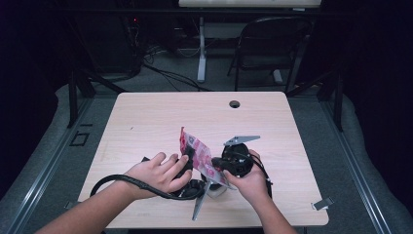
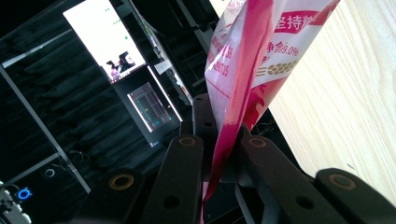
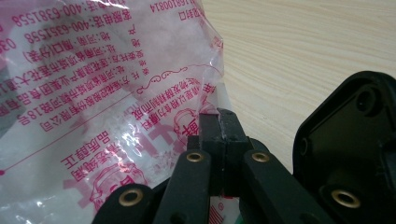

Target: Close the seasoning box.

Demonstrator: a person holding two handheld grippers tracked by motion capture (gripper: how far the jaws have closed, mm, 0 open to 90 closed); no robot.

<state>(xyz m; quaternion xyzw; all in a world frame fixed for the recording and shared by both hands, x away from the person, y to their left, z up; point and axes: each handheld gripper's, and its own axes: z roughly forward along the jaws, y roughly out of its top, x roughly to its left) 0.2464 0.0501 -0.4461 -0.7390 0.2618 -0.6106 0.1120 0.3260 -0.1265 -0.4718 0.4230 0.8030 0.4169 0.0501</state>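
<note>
A plastic bag (image 1: 197, 153), clear with red and pink print, is held up over the near middle of the wooden table (image 1: 146, 122) between both grippers. My left gripper (image 1: 190, 160) is shut on the bag's left edge; in the left gripper view the pink film (image 2: 243, 60) is pinched between the closed jaws of that gripper (image 2: 223, 156). From the right, my right gripper (image 1: 216, 168) is shut on the bag; in the right gripper view this gripper (image 3: 218, 122) clamps a seam of the printed film (image 3: 93, 93). I cannot see what is in the bag.
A cable hole (image 1: 234, 104) sits near the table's far edge. A black folding chair (image 1: 272, 44) and a white desk leg (image 1: 201, 53) stand beyond the table. The left gripper's cable (image 1: 122, 179) loops over the near left. A lit monitor (image 2: 105, 39) shows in the left gripper view.
</note>
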